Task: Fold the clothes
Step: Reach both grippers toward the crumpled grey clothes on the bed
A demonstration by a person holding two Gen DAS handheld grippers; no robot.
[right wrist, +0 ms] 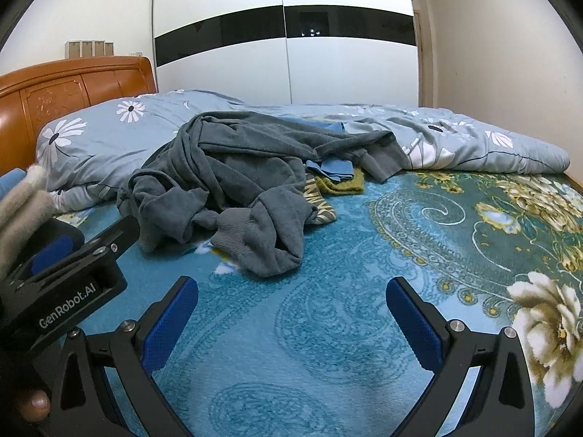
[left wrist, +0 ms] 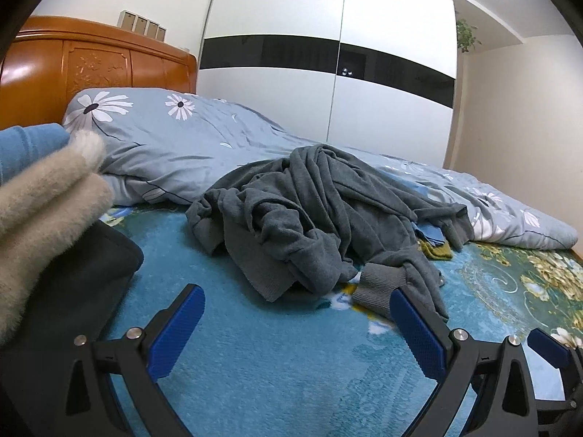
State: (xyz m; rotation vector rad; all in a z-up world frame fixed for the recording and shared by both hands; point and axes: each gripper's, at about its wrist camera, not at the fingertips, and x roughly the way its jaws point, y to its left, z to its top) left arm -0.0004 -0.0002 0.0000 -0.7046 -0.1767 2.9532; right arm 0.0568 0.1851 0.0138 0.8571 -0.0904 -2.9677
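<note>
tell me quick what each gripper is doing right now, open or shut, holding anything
Left gripper: jaws open, holding nothing, just short of the grey garment.
Right gripper: jaws open, holding nothing, over the blanket.

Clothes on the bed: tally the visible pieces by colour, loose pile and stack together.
Grey: 1, the crumpled grey sweatshirt
Blue: 2, the blue cloth under it and the folded blue piece
Olive-yellow: 1, the olive knit
Cream: 1, the fluffy cream garment
Dark: 1, the dark folded garment
Total: 6

My feeds: even, bright indoor light, soft shadows. Glare on headboard [left wrist: 32, 73] and wardrobe [left wrist: 393, 29]. Fisheye bends edges, corners black. Near cream fabric [left wrist: 40, 211] blurred.
</note>
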